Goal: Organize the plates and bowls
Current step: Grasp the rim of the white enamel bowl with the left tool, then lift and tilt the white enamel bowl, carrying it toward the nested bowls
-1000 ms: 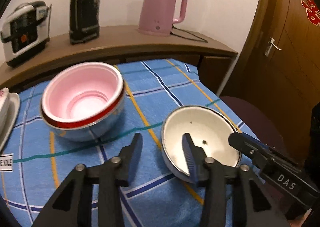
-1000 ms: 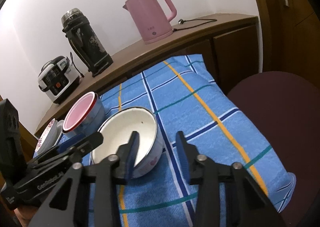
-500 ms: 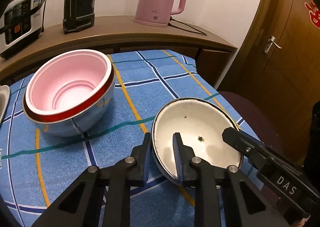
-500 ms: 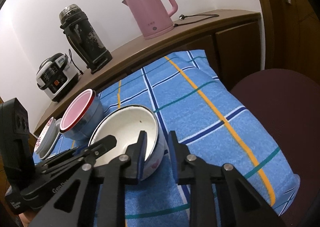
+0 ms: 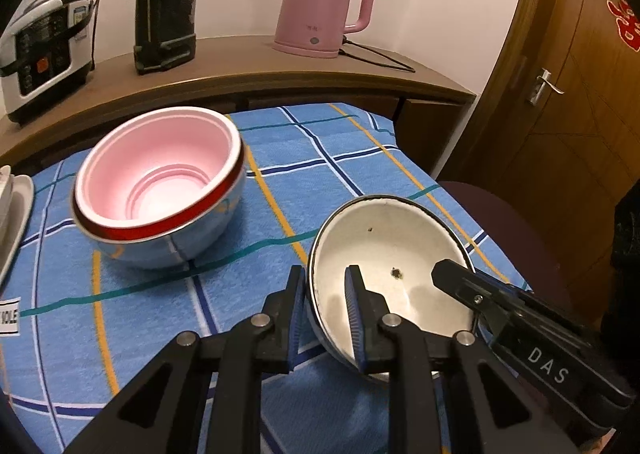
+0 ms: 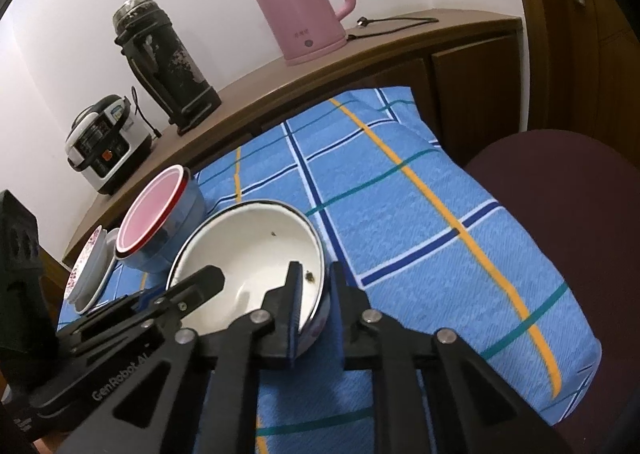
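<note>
A white enamel bowl (image 5: 400, 250) with dark specks inside is tilted above the blue checked cloth (image 5: 152, 314). My left gripper (image 5: 324, 286) is shut on its left rim, one finger inside and one outside. My right gripper (image 6: 314, 282) is shut on the bowl's (image 6: 248, 250) right rim. A stack of bowls, a pink one (image 5: 160, 174) nested in a red-rimmed blue one, stands to the left, also seen in the right wrist view (image 6: 156, 214). Plates (image 6: 90, 266) lie at the far left.
A wooden counter (image 5: 240, 74) behind the table holds a pink kettle (image 5: 320, 2), a black flask (image 5: 166, 2) and a rice cooker (image 5: 40, 50). A dark red chair seat (image 6: 568, 214) stands by the table's right edge. A wooden door (image 5: 560, 74) is at right.
Both grippers have closed on opposite rims of the white bowl. The bowl has risen off the cloth and tilted.
</note>
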The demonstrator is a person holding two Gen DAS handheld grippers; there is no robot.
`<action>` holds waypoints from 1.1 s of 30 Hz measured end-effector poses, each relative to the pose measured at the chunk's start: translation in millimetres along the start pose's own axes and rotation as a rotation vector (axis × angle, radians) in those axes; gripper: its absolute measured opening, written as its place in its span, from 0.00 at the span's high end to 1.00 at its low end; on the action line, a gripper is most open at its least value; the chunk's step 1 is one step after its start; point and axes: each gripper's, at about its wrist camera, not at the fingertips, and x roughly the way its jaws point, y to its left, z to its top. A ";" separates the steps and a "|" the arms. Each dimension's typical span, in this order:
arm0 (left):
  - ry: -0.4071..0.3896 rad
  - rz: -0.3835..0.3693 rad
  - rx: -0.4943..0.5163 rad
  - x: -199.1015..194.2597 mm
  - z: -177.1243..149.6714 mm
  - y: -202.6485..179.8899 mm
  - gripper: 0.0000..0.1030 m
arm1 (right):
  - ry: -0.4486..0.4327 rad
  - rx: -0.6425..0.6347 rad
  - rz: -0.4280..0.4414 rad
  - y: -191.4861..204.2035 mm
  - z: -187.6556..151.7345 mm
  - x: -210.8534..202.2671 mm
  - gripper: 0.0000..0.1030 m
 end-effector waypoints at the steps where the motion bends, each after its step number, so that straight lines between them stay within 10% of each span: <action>1: 0.000 0.005 -0.003 -2.4 -0.4 1.2 0.79 | 0.001 -0.002 0.002 1.9 -0.2 -0.4 0.88; 33: -0.045 0.038 -0.129 -59.0 -32.0 69.0 0.86 | 0.077 -0.077 0.094 73.0 -19.9 6.6 0.90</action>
